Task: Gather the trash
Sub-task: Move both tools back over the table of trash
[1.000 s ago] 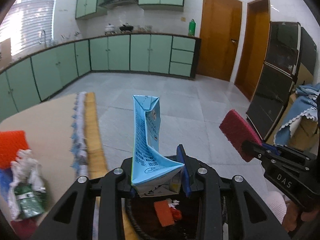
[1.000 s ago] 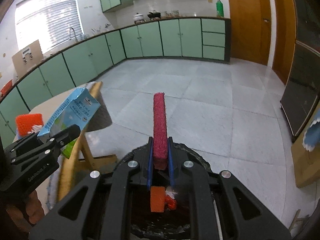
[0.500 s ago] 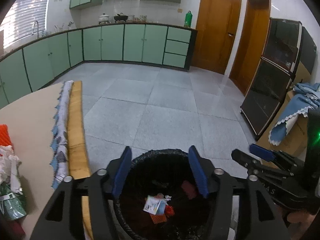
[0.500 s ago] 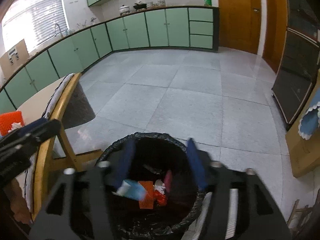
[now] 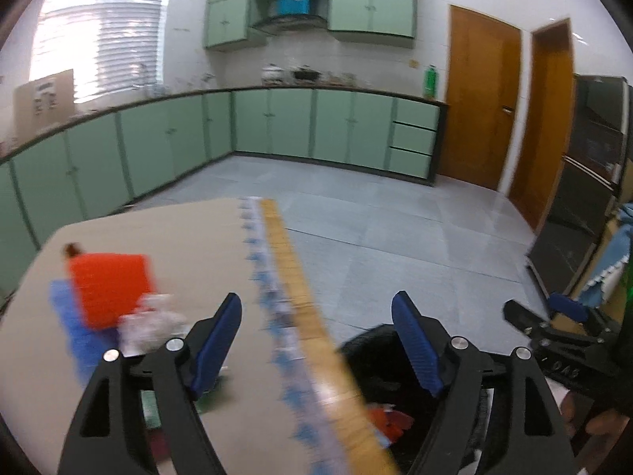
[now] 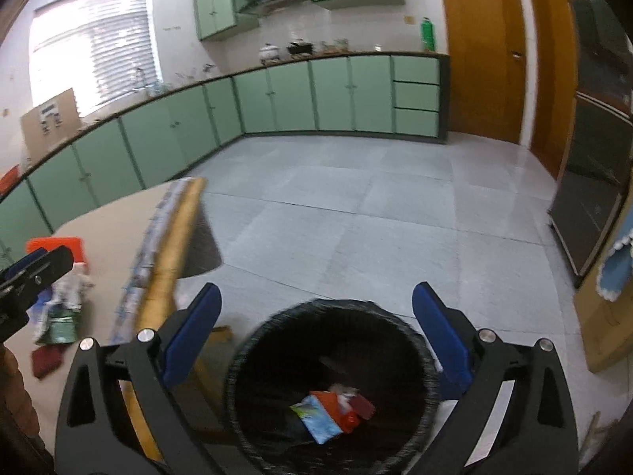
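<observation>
1. Black liner marked the trash bin [image 6: 332, 388], which sat directly below and ahead of the right gripper [image 6: 316, 340]; a blue carton [image 6: 316, 415], a dark red sponge [image 6: 362, 405] and orange scraps lay at its bottom.
2. The right gripper was spread wide and held nothing. The left gripper [image 5: 316, 352] was also well apart and empty; both sets of jaws had just been opening.
3. The step in hand was judged to be a return to the table [image 5: 166, 237] for more trash. The orange pad [image 5: 110, 289], the crumpled white wrapper [image 5: 152, 324] and a green packet [image 6: 59, 328] were left of and ahead of the left gripper.
4. One item per gripper was advised, with the jaws kept wide until they straddled it, and the table's yellow edge [image 5: 300, 297] cleared on the way back.
5. Against the earlier frames, the carton and the sponge were no longer clamped and lay in the bin; the left view had swung from bin to table.
</observation>
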A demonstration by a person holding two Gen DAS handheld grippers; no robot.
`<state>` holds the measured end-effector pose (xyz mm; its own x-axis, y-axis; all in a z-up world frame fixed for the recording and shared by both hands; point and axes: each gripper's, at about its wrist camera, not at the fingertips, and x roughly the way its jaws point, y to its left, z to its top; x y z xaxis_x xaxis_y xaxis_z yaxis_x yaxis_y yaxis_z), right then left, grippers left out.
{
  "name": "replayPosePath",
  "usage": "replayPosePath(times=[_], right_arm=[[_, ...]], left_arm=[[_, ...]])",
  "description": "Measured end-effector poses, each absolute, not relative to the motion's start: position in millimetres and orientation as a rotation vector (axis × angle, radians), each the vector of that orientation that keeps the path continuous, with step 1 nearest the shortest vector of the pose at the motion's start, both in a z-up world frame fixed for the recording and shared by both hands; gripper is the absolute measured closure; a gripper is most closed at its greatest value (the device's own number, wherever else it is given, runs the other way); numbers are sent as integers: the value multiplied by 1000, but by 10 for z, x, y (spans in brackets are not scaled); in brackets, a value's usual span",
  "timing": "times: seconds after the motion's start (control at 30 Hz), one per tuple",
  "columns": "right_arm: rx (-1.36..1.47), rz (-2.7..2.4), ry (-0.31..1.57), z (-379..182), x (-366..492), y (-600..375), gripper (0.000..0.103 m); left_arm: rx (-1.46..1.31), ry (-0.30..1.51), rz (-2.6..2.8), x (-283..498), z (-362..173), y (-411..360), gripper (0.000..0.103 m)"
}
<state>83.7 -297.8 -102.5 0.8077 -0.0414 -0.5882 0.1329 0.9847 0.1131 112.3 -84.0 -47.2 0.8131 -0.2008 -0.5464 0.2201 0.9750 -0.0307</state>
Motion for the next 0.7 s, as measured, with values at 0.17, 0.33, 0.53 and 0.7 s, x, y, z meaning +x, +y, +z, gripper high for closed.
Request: replayPosePath(times=[0.17,0.33,0.53,0.7], right_arm=[[133,10,602,-860,879,-2531,9],[107,102,599,-806,982,-2066,9],[81,207,612,-842,1130,-1511,9],[35,272,632,-951,1225,-1089,9]], left_arm=[[20,560,-91,960,-395,-257,26],[4,545,37,839,-384,287,26],[-2,548,122,737,-477,687,26],[-20,578,159,686,-593,907,26]])
